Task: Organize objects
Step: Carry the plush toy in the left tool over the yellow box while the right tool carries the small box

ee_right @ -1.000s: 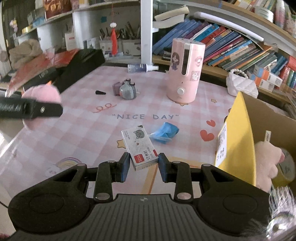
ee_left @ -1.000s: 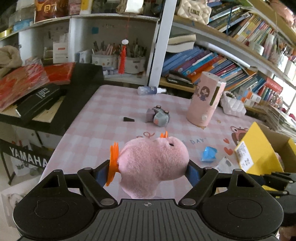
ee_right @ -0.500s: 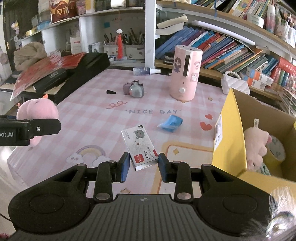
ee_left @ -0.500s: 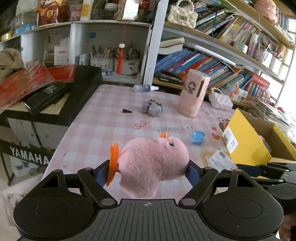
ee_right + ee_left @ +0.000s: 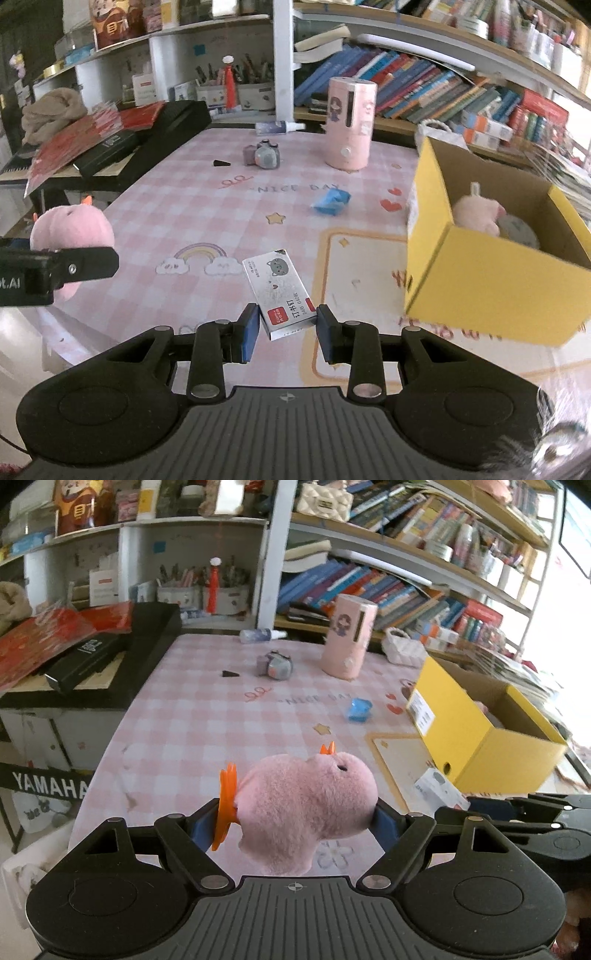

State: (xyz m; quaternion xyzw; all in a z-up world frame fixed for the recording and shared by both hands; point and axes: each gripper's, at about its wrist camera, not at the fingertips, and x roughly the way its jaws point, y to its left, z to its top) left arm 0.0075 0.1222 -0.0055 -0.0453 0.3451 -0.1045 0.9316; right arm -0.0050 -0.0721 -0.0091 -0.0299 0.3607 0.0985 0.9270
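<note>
Bookshelves back the pink checked tablecloth [image 5: 207, 716] in my left view, where my left gripper [image 5: 301, 818] is clamped on the pink plush toy [image 5: 306, 805] at six o'clock, with the yellow box [image 5: 491, 749] at three o'clock. Through the right view, my right gripper [image 5: 286, 326] pinches the small staple box [image 5: 280, 291] at centre, the yellow box at three o'clock, a blue packet [image 5: 330, 201] at twelve.

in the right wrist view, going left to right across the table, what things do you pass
pink plush toy → black wedge → small grey camera toy → blue wrapper → pink cylinder → yellow box
</note>
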